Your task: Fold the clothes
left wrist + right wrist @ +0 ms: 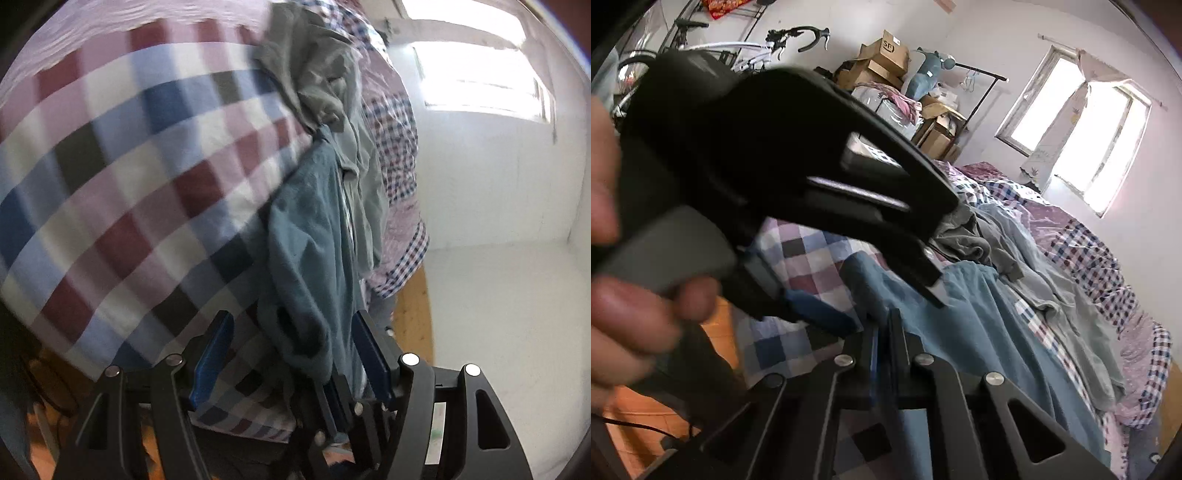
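A teal garment [306, 236] lies rumpled on the bed's checked sheet [129, 166]. One bunched end of it sits between the wide-apart blue pads [212, 358] of my open left gripper [294, 319]. Beyond it are a dark grey garment [310, 74] and a pale grey-green shirt [365, 192]. In the right wrist view the teal garment [979, 332] spreads ahead of my right gripper [886, 317]. Its fingers are pressed together, and I see no cloth between them. The left gripper [775, 166], held by a hand [624, 314], crosses that view as a blurred black shape, its tip over the teal cloth.
A small-check quilt [1100, 266] is heaped along the bed's far side. Behind the bed stand cardboard boxes [886, 55], a bicycle [738, 51] and a clothes rail [982, 77]. A bright window [1082, 129] lights the white wall. Orange floor [716, 332] shows beside the bed.
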`<state>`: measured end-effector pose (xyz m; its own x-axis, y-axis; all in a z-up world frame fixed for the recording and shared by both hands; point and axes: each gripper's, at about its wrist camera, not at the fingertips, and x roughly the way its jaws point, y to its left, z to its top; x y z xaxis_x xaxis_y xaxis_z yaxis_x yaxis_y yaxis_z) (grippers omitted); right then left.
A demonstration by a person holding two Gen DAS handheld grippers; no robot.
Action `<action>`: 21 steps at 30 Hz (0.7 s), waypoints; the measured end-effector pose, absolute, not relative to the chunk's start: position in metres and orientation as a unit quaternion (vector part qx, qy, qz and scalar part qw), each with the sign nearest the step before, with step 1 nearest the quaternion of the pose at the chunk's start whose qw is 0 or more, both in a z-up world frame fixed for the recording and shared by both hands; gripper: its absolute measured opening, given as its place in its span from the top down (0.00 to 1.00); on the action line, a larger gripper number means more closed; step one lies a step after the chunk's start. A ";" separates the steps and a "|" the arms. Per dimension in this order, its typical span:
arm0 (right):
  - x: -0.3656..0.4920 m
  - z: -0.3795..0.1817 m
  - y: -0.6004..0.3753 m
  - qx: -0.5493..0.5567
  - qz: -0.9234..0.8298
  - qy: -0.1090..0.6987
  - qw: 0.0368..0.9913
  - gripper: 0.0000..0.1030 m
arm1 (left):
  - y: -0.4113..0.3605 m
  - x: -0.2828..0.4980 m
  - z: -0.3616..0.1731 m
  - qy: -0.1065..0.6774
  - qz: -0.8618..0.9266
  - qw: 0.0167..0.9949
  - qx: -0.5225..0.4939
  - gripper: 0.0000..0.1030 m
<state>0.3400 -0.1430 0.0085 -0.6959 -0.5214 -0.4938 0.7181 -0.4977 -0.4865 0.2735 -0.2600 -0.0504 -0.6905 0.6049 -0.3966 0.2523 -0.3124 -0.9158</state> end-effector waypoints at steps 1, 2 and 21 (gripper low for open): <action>0.340 0.010 -0.142 0.142 -0.853 0.344 0.365 0.97 | -0.259 0.270 -0.049 -0.567 0.724 0.125 -0.373 0.33; 0.339 0.013 -0.140 0.140 -0.854 0.341 0.367 0.97 | -0.258 0.266 -0.047 -0.561 0.728 0.128 -0.372 0.33; 0.341 0.030 -0.132 0.133 -0.851 0.320 0.394 0.97 | -0.243 0.225 -0.038 -0.530 0.741 0.181 -0.369 0.54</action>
